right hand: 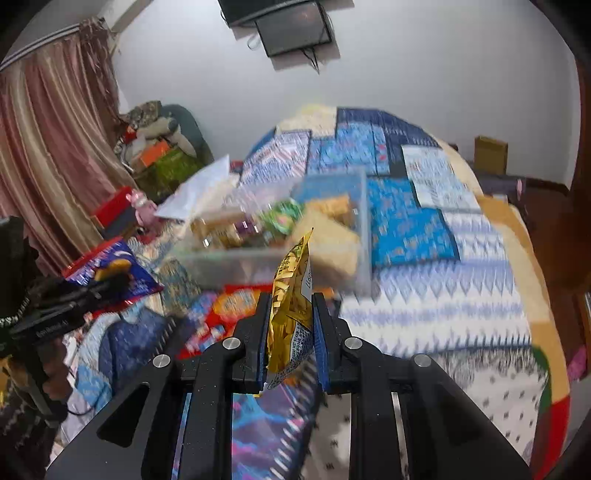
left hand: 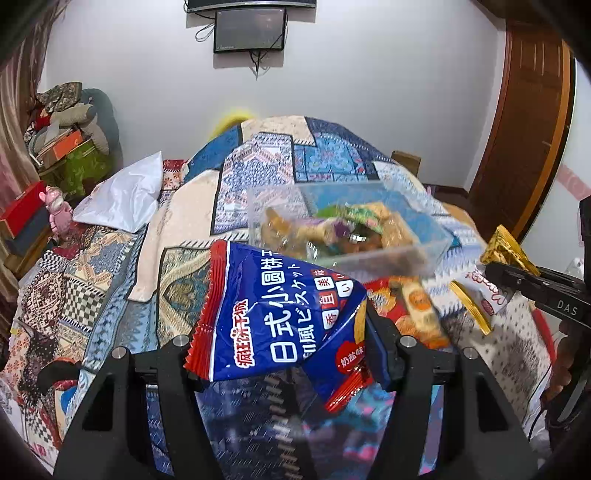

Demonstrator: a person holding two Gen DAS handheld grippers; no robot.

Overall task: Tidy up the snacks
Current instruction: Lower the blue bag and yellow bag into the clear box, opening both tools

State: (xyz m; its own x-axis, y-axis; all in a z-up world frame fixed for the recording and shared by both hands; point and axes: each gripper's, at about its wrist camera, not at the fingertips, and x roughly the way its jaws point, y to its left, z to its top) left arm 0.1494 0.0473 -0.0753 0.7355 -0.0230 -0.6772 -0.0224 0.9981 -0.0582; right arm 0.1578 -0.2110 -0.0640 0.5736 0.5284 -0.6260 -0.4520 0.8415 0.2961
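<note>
The clear bin (left hand: 369, 254) sits on the bed, partway toward its far end, already holding a jumble of wrapped snacks (left hand: 351, 225), green, tan and purple. In the right wrist view the same bin (right hand: 364, 229) lies just beyond the fingertips, blurred.

The blue bag (left hand: 280, 314), red-edged with white lettering, hangs in the air near the bin's near left corner. The left gripper (left hand: 280, 354) is clenched on the bag's lower edge, which crumples between the pads. From the other side the blue bag (right hand: 122, 266) shows at far left, pinched in that black tool.

The gold packet (right hand: 291, 306) stands upright between the right gripper's (right hand: 290, 314) blue-lined fingers, which are closed tight on its lower half; its top corner reaches up in front of the bin's near wall. In the left view the gold packet (left hand: 509, 251) pokes up at the right edge above the black fingers.

Just this side of the bin more loose snacks (left hand: 413, 310) lie on the quilt (left hand: 258, 162), red and orange wrappers among them. A white plastic bag (left hand: 125, 195) rests to the left. On the far wall hangs a dark screen (left hand: 249, 29); a wooden door (left hand: 524, 129) stands at right, curtains (right hand: 48, 147) at left.
</note>
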